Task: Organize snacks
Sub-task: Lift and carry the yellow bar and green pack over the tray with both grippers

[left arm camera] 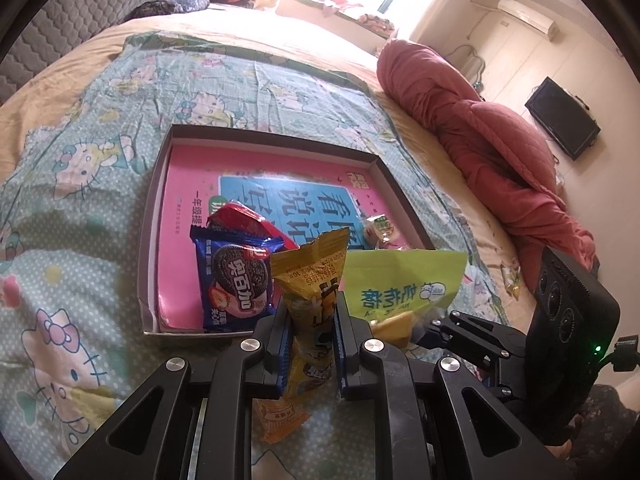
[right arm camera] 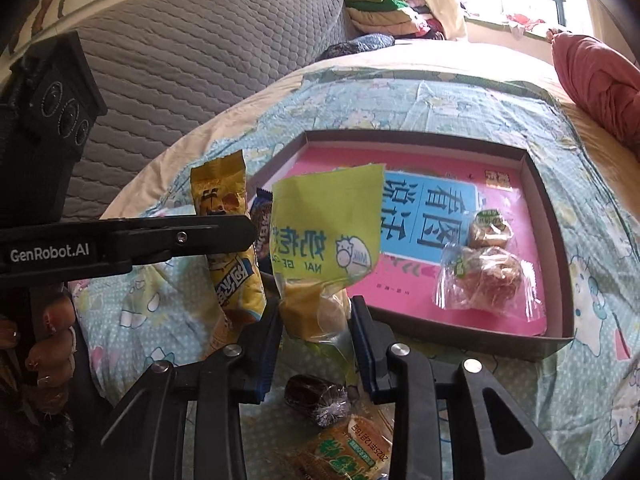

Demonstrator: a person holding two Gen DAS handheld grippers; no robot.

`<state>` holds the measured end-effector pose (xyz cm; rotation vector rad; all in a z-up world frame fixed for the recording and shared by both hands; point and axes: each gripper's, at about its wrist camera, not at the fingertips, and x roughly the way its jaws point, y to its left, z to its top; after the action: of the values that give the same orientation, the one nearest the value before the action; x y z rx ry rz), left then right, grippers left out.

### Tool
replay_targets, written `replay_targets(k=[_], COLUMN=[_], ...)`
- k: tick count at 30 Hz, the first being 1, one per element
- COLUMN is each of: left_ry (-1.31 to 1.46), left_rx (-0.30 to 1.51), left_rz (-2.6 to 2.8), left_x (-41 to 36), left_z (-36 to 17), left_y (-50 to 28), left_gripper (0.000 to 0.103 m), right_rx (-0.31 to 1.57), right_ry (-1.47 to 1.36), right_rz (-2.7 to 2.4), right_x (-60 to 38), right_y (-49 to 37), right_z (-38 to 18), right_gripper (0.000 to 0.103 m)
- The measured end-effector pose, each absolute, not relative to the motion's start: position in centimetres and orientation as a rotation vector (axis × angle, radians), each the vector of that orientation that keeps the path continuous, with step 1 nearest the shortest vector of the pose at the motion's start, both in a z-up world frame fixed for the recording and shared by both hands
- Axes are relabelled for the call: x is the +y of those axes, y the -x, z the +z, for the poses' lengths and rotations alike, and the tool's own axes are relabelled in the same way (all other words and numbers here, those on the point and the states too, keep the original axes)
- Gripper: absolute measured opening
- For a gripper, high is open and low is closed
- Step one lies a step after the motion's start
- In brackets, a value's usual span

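Note:
My left gripper [left arm camera: 313,308] is shut on a yellow snack packet [left arm camera: 310,268], which stands upright between the pads in front of the box. In the right wrist view, my right gripper [right arm camera: 316,316] is shut on the clear lower end of a green milk-bread packet [right arm camera: 328,224], held just before the box's near wall. The left gripper [right arm camera: 248,232] shows side-on there with the yellow packet [right arm camera: 222,196]. The shallow brown box [left arm camera: 150,216] holds a pink book, a blue Oreo pack [left arm camera: 236,280], a red pack [left arm camera: 244,218] and two wrapped pastries [right arm camera: 490,226] [right arm camera: 486,276].
Loose snacks lie on the cartoon-print sheet under the grippers: an orange packet [left arm camera: 280,420], a dark wrapped piece [right arm camera: 316,400] and a green-labelled packet [right arm camera: 348,452]. A red quilt [left arm camera: 480,132] lies to the right of the box, and a grey headboard [right arm camera: 200,52] stands to the left.

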<state>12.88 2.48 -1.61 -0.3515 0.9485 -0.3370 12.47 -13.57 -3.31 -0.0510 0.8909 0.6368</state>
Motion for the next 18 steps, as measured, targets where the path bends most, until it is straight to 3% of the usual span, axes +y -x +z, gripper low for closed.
replay_targets(k=[18], left_ry=[0.374], left_rx=[0.861], left_rz=[-0.300], left_x=[4.4], left_z=[0.8], left_y=[-12.6], left_gripper=[0.018], right_rx=[0.815], right_ry=[-0.011], right_rz=[0.591], right_x=[-16.2], right_y=[-13.3], right_z=[-0.8], right_gripper=[0.034])
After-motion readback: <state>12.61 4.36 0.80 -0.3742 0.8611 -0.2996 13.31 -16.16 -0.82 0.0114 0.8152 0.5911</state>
